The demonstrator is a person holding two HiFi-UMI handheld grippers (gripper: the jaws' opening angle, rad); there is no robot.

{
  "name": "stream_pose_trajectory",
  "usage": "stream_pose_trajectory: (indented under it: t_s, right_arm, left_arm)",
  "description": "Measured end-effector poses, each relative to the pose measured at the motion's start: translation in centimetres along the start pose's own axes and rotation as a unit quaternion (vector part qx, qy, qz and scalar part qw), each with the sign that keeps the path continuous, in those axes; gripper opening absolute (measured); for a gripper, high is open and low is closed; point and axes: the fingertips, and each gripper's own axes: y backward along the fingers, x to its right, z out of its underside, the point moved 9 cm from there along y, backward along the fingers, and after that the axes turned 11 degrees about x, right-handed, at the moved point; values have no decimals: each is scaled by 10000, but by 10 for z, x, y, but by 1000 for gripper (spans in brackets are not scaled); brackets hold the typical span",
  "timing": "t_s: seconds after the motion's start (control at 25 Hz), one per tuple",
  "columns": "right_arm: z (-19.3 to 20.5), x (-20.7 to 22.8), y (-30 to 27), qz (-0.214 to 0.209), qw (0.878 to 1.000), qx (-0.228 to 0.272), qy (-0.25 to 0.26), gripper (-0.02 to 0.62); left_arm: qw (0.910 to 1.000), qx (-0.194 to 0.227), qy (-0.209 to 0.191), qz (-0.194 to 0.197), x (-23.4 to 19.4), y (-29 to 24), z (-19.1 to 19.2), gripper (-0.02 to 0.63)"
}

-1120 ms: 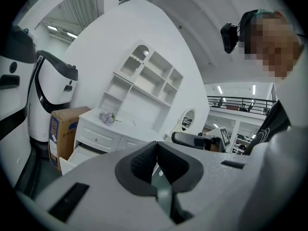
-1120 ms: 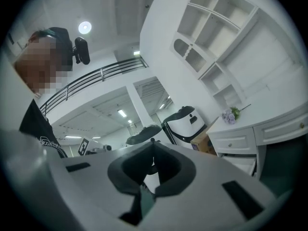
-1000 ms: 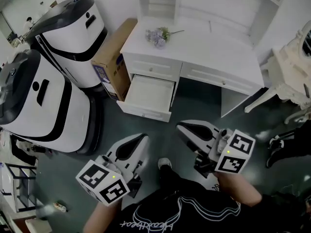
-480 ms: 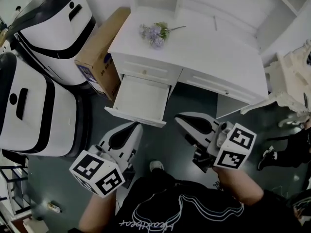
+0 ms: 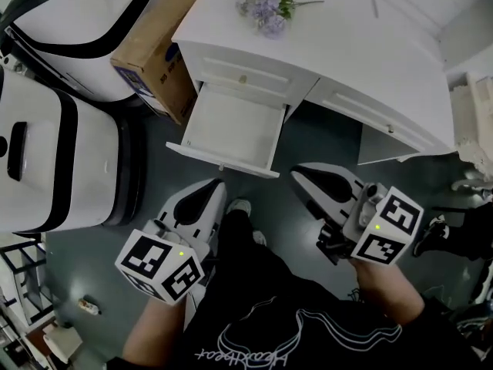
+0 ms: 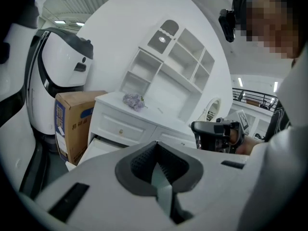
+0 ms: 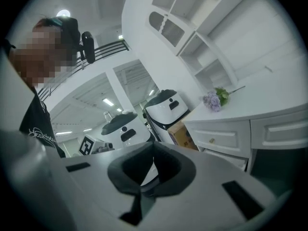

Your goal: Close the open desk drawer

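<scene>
Left gripper (image 5: 208, 188): we see its jaws together, holding nothing, just short of the drawer front.
Right gripper (image 5: 303, 176): jaws together, touching nothing.
Drawer (image 5: 231, 132): pulled out from the desk (image 5: 347, 48).

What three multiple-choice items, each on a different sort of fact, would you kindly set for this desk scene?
1. Where are the purple flowers? A) on the desk top; B) on a shelf; C) on the floor.
2. How many desk drawers stand open? A) none; B) one; C) two.
3. The left gripper's tongs are: A) spread wide; B) clamped on a knob; C) shut, empty.
Answers: 1 A, they lie on the white top; 2 B, only one drawer, lower left, is pulled out; 3 C, the left gripper view shows them together with nothing between.
</scene>
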Motion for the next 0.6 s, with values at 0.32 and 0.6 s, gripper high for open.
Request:
stream_pose_trajectory:
  t_s: [0.32, 0.6]
  right_arm:
    - [77, 46, -23, 174, 9979, -476, -409, 6]
    - [145, 74, -38, 202, 9943, -852, -611, 6]
  left_arm:
    - [9988, -454, -43, -176, -52, -16, 69, 5]
    - [9965, -616, 182, -534, -98, -31, 140, 5]
